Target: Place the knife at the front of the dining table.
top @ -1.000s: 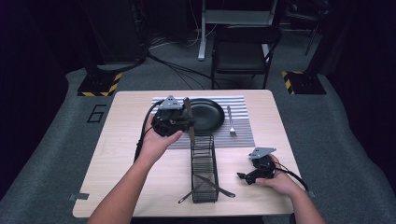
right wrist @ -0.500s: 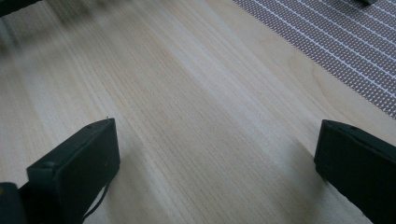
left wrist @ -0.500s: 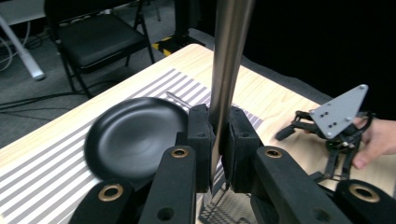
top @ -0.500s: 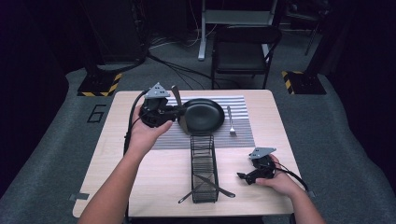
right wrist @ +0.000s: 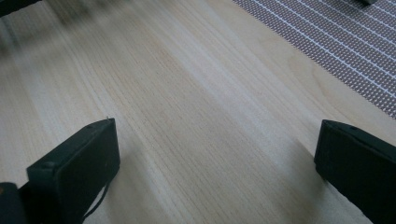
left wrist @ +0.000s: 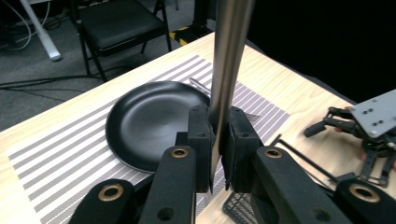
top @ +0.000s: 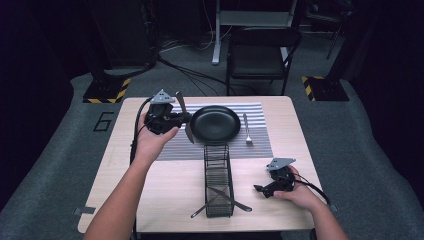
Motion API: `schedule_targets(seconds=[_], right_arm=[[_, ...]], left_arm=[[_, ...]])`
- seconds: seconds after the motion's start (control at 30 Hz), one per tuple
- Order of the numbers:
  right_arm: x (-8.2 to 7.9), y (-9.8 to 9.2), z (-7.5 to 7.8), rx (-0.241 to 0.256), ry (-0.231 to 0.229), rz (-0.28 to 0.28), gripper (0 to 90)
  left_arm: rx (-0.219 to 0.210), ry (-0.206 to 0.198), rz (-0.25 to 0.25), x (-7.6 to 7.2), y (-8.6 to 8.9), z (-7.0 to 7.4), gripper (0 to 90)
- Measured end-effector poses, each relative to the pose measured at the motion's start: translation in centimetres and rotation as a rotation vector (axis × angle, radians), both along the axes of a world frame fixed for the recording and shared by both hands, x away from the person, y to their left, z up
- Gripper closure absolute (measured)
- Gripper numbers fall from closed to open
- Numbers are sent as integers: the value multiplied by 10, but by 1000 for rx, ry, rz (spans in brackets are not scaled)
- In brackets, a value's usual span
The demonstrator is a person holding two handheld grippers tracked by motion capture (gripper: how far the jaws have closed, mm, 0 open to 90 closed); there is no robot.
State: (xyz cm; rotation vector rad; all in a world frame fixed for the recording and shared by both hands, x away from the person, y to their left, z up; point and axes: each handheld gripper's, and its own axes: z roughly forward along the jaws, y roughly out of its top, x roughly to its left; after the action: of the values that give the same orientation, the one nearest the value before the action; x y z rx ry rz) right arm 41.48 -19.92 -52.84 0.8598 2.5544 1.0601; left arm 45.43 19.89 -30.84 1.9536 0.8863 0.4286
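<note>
My left gripper (top: 183,119) is shut on a silver knife (top: 189,133), which it holds nearly upright just left of the black plate (top: 216,124). In the left gripper view the knife (left wrist: 229,56) rises between the closed jaws of the left gripper (left wrist: 217,140), with the plate (left wrist: 149,121) behind it. A fork (top: 247,131) lies on the striped placemat (top: 260,145) to the right of the plate. My right gripper (top: 261,189) rests open on the bare wood at the front right. Nothing lies between the wide-apart jaws of the right gripper (right wrist: 219,154).
A black wire caddy (top: 218,175) stands lengthwise in front of the plate, with a few utensils (top: 220,200) crossed at its near end. A folding chair (top: 260,55) stands beyond the table's far edge. Bare wood lies left of the caddy.
My left gripper has carried the knife from above the caddy's far end leftward and back, to the plate's left side. The right gripper has stayed put.
</note>
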Motion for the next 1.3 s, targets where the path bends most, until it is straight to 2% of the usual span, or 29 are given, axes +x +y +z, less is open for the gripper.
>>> schedule_targets(seconds=[0.53,1.0,1.3], right_arm=[[0,0,0,0,0,0,0],[0,0,0,0,0,0,0],[0,0,0,0,0,0,0]], left_arm=[[7,25,82,17,17,-29,827],[33,70,161,28,36,-60,827],[44,84,204,38,44,-78,827]])
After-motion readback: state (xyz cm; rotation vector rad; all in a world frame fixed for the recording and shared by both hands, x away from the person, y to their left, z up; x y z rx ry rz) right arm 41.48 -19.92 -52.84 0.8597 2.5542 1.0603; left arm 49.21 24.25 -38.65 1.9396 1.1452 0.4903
